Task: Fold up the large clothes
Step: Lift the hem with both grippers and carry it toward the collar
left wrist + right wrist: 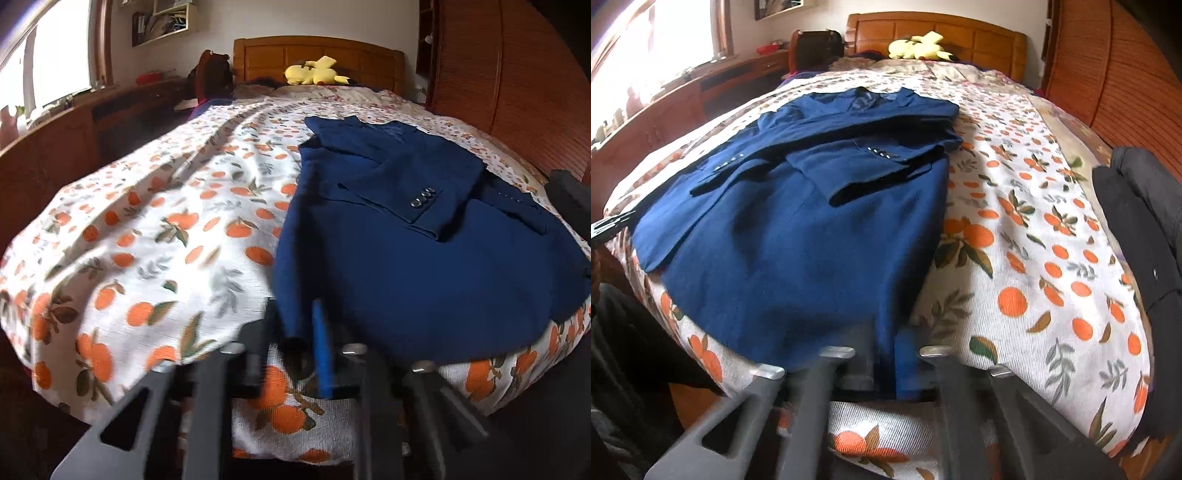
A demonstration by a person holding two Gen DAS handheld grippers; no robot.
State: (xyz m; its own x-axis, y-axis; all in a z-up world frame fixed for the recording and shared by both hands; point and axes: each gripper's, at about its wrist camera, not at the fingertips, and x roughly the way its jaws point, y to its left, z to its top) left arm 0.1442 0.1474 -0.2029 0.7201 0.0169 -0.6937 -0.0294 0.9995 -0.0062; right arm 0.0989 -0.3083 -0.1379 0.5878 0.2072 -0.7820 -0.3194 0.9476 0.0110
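**Both grippers pinched on the jacket's near hem**

You have the blue jacket (pixel 406 240) lying flat on the orange-print bedspread (pixel 147 221), collar toward the headboard (pixel 317 59), both sleeves crossed over the body with their button cuffs showing. The hem hangs just at the near edge of the bed.

Your left gripper (pixel 306 343) is closed down on the hem's left corner; cloth sits pinched between its fingers. Your right gripper (pixel 886 354) is likewise closed on the right corner of the hem, with a fold of blue fabric caught between its fingers.

Expect this to handle like a heavy, structured garment: the cloth looks thick and lined, so it should drape slowly and hold a crease rather than flutter. The crossed sleeves lie loose and may slide if you lift fast. The two hem corners look like the right hold; carry them evenly toward the collar so the fold lands square.
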